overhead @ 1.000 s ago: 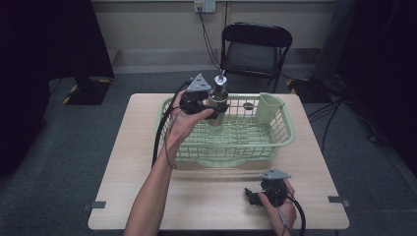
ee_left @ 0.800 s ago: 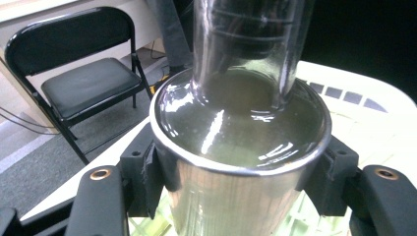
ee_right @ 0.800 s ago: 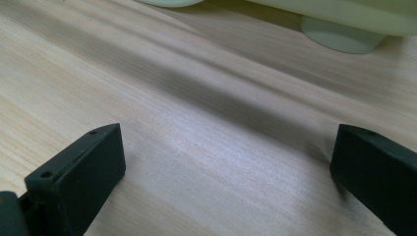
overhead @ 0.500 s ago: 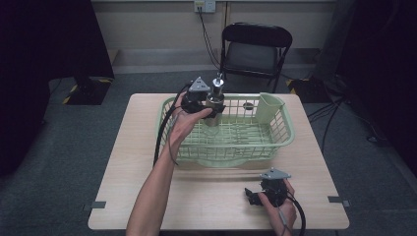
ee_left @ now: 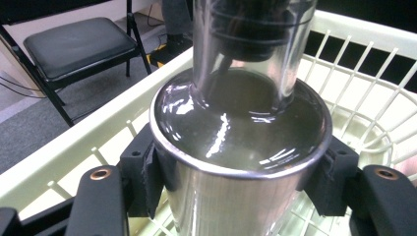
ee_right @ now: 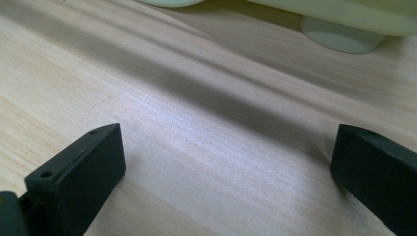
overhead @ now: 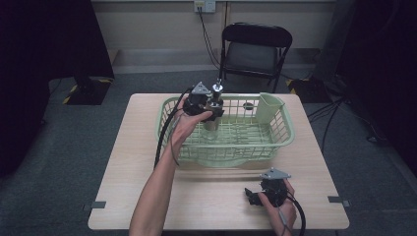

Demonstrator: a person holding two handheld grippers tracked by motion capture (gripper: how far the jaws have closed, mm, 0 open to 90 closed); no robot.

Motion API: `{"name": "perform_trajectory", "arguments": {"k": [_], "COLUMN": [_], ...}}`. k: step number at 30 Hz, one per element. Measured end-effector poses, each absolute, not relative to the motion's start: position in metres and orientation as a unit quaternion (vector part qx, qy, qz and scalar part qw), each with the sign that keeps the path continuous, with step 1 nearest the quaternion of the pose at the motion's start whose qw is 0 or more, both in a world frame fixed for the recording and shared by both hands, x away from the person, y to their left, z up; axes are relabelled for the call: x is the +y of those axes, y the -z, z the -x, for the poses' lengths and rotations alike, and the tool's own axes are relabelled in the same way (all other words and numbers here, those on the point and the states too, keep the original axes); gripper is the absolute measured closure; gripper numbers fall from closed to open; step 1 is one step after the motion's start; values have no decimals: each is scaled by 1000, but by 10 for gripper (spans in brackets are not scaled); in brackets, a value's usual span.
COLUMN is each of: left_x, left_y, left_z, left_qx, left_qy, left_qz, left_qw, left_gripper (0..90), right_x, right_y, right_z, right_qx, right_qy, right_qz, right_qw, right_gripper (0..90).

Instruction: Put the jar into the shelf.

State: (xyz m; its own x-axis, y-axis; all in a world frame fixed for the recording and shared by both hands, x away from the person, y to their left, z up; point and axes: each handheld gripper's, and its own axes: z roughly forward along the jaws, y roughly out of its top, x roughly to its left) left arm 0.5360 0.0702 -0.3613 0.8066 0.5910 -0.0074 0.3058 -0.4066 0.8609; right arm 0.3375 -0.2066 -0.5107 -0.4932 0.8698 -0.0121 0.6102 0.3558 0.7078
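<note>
Lowered since earlier frame: steel shaker [ee_left: 236,162], clamped between left gripper [overhead: 209,105] fingers, now held inside green basket [overhead: 275,142] near far-left rim. Right gripper [overhead: 265,194] rested on bare desk [overhead: 128,162] near front edge, fingers spread wide, nothing between.

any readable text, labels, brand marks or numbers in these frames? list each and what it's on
None readable.
Metal cup held in the left gripper: bare shiny surface, no print visible.
Green basket and its corner cup: no label visible.
Right gripper, on the table: no marking visible.
Wall outlet: too small and blurred to tell.
</note>
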Motion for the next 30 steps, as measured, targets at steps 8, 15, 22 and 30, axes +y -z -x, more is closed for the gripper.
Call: {"name": "perform_trajectory", "arguments": {"k": [8,15,22,30], "left_x": [72,74,83,79], "left_y": [371,373,373,371], "left_z": [-539,-539,-536,-530], "left_qx": [277,281,284,278], "left_qy": [-143,-138,-126,-136], "left_qz": [-829,-830,-833,-843], "left_qw": [464,463,457,441], "left_gripper": [355,355,354,352], "right_x": [-207,-207,-207,-207], "right_y": [511,511,511,511], "right_z": [-338,-338,-338,-338], "right_qx": [799,799,799,799], "right_qy": [-328,-328,-328,-328], "right_qz": [-463,-463,-463,-463], "right_qw": [198,198,198,197], "right_gripper": [0,0,0,0]}}
